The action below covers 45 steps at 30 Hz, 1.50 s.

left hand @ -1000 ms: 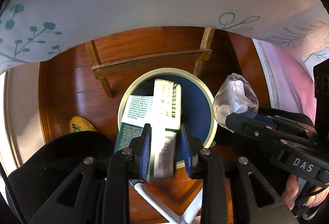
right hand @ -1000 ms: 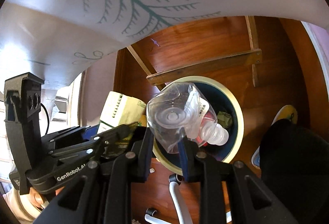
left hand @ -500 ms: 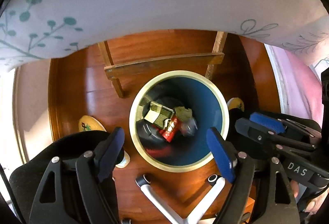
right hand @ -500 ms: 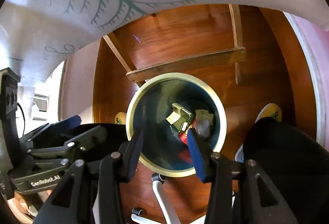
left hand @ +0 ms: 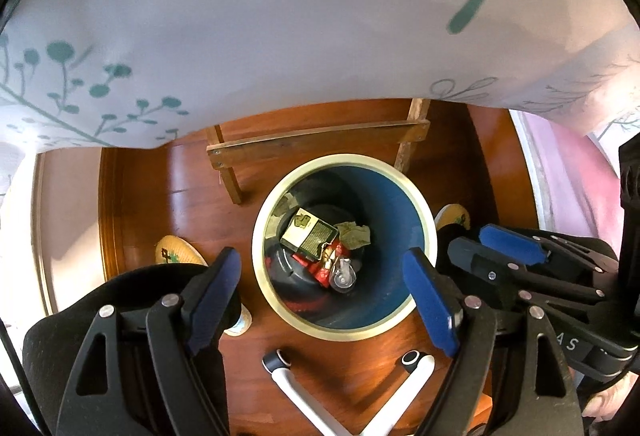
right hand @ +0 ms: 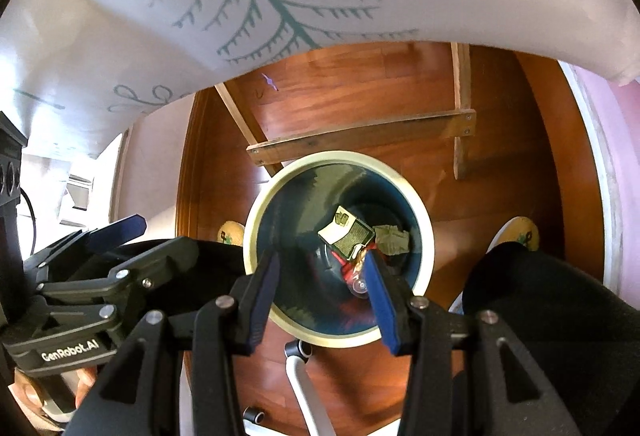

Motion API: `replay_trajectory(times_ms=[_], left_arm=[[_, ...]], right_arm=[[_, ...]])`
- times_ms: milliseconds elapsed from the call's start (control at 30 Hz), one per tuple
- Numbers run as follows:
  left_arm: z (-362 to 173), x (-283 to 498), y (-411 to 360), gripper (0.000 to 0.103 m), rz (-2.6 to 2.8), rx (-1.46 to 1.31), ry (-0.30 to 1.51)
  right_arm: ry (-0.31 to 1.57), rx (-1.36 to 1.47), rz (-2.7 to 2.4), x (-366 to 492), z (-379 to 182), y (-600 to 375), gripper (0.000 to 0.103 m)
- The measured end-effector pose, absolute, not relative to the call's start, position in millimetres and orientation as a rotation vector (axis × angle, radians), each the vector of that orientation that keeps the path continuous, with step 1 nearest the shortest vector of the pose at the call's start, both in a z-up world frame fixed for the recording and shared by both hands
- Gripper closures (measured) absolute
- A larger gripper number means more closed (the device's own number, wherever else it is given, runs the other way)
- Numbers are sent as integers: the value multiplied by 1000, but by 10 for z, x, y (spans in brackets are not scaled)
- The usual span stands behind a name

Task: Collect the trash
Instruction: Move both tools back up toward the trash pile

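A red-brown wooden floor (left hand: 160,204) lies below a white leaf-printed tablecloth (left hand: 280,16). On the floor stands a blue cream-rimmed trash bin (left hand: 416,212) holding a green-and-cream carton (left hand: 308,236), red wrapper and clear bottle (left hand: 344,276). Left tongs (left hand: 320,284) and right tongs (right hand: 320,288) hang above it, both spread, gripping nothing.

Both claws released; carton (left hand: 308,238) and bottle (left hand: 344,274) now in bin (left hand: 416,220).

Blue bin (left hand: 400,212) with cream rim, white cloth (left hand: 280,16) printed with green sprigs, reddish-brown floor (left hand: 160,204).
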State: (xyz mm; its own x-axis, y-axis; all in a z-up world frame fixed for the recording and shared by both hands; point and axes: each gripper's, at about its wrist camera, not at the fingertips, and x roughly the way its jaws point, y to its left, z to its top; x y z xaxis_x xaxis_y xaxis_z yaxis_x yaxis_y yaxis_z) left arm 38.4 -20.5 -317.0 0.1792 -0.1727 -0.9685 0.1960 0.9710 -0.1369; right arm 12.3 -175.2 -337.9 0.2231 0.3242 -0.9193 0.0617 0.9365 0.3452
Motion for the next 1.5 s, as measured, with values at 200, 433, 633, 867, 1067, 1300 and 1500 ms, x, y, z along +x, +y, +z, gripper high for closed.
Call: replay_trajectory(times_ms=[200, 433, 633, 867, 1067, 1300, 1500], left_arm=[[-3006, 285, -248, 21, -291, 19, 1344], [-2621, 80, -259, 21, -356, 20, 1295], [-2008, -93, -270, 21, -407, 87, 1168], [-1115, -133, -280, 21, -473, 92, 975], [-447, 27, -422, 21, -492, 166, 876], [134, 450, -693, 21, -456, 218, 815], [215, 1172, -885, 21, -386, 199, 934]], right_arm=[[1302, 316, 191, 49, -3223, -1742, 58], [1207, 291, 203, -82, -2851, -1734, 59], [1078, 202, 234, -223, -2328, -1767, 59], [936, 130, 294, -248, -1523, -1829, 59], [821, 57, 339, -235, -792, -1901, 59], [759, 26, 271, 168, -120, -2128, 59], [749, 80, 182, 803, 260, -2504, 59]])
